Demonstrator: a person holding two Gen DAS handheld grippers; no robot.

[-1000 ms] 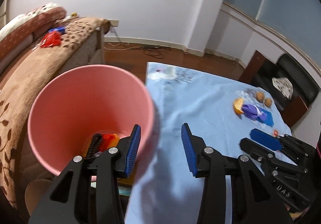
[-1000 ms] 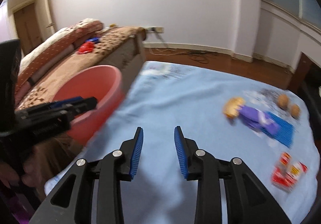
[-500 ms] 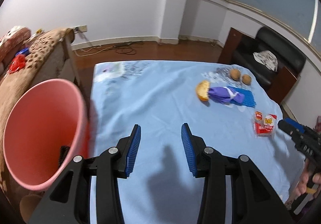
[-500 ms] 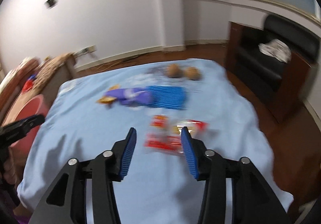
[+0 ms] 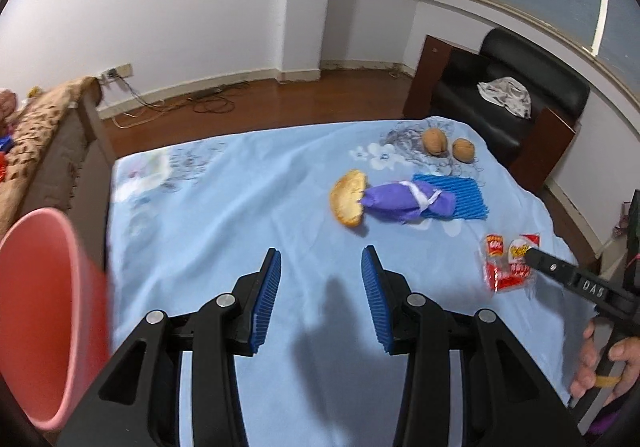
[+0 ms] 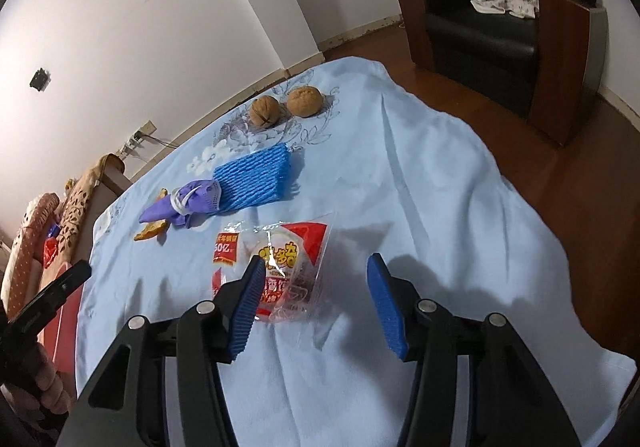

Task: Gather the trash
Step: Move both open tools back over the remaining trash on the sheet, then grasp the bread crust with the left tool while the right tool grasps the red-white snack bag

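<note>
While the left gripper [image 5: 321,297] hung spread well back, the right gripper [image 6: 316,305], jaws spread, sat nearer the crinkled red-and-clear plastic snack wrapper [image 6: 276,271] lying on the blue-sheeted worktop [image 6: 420,199], just left of centre.

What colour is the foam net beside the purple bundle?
Blue foam net, clearest in the right wrist view.

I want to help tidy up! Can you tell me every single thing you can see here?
snack wrapper: 1, red and clear, on the cloth at the right gripper
foam fruit net: 1, blue, mid-cloth
purple wrapper: 1, purple with white tie, beside the net
peel: 1, orange, by the purple wrapper
walnuts: 2, brown, far end
bin: 1, pink, left of the table
tablecloth: 1, light blue
armchair: 1, black, a rag on it
left gripper: open, empty
right gripper: open, over the snack wrapper
</note>
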